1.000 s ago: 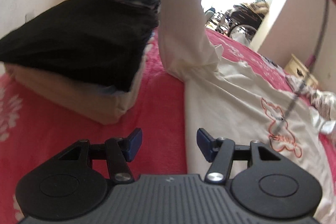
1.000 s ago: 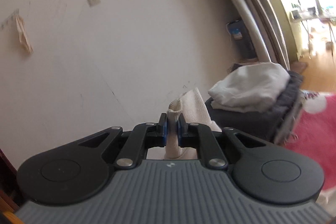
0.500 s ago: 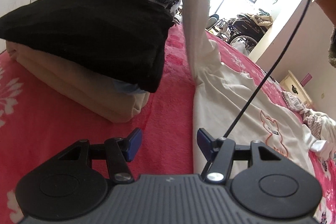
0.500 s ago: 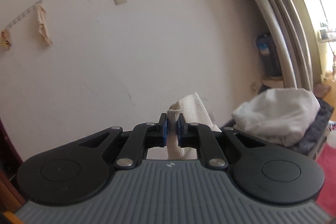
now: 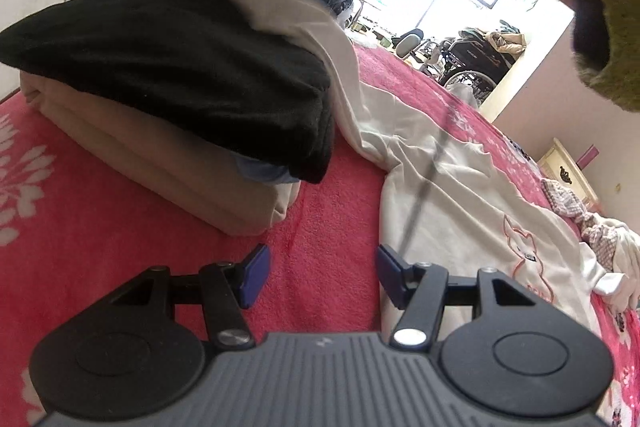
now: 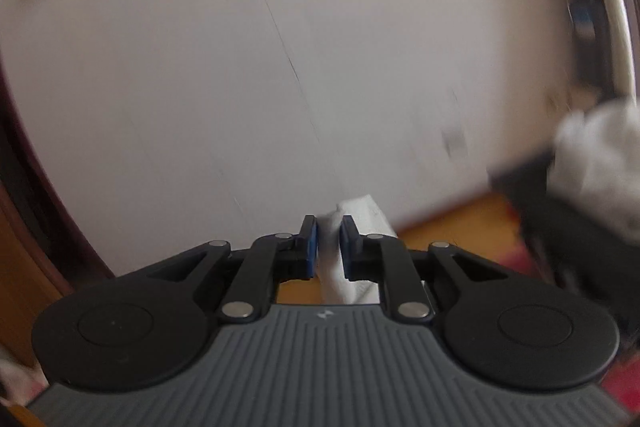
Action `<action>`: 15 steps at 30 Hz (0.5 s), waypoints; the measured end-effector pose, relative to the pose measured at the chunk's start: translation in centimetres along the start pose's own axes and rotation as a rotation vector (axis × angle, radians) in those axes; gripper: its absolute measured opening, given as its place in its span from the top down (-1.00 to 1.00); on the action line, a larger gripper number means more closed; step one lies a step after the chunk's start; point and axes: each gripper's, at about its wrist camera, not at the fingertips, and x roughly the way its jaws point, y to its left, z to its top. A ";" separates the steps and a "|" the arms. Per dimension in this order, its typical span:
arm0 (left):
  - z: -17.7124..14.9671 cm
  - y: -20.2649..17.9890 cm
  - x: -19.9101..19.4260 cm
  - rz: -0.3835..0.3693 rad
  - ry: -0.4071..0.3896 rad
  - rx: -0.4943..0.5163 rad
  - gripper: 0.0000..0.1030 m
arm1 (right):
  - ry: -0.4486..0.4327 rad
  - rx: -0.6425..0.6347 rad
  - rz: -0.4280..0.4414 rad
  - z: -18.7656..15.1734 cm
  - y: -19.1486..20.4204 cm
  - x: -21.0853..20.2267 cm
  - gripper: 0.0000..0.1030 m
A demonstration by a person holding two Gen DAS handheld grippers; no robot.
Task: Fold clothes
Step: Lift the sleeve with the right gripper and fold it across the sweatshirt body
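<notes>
My right gripper (image 6: 329, 243) has the white sleeve (image 6: 340, 267) between its fingers, which have just been opening (cloth touching both pads). My left gripper (image 5: 320, 269) has fingers spread, empty, above the red bed (image 5: 332, 211). The white shirt (image 5: 460, 195) lies beside the folded stack (image 5: 168, 99).

No text can be read; the white shirt (image 5: 472, 211) carries only an orange cat outline drawing (image 5: 528, 259).

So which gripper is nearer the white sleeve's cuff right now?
Right. The right gripper has the sleeve cuff between its pads, jaws just opening. The left gripper hovers open over the red blanket, beside the shirt's body.
</notes>
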 end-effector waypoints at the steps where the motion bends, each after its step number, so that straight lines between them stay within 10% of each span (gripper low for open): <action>1: 0.0 -0.1 0.0 0.003 0.000 0.003 -0.15 | 0.024 -0.021 -0.025 -0.5 0.3 0.9 0.74; 6: 0.0 -0.5 0.0 0.022 0.001 0.020 -0.15 | -0.097 0.023 -0.097 -0.6 -0.3 -3.3 0.47; 15: 1.3 -1.7 -0.6 0.052 -0.006 0.060 -0.16 | -0.257 0.274 -0.263 -5.1 -5.1 -22.9 0.20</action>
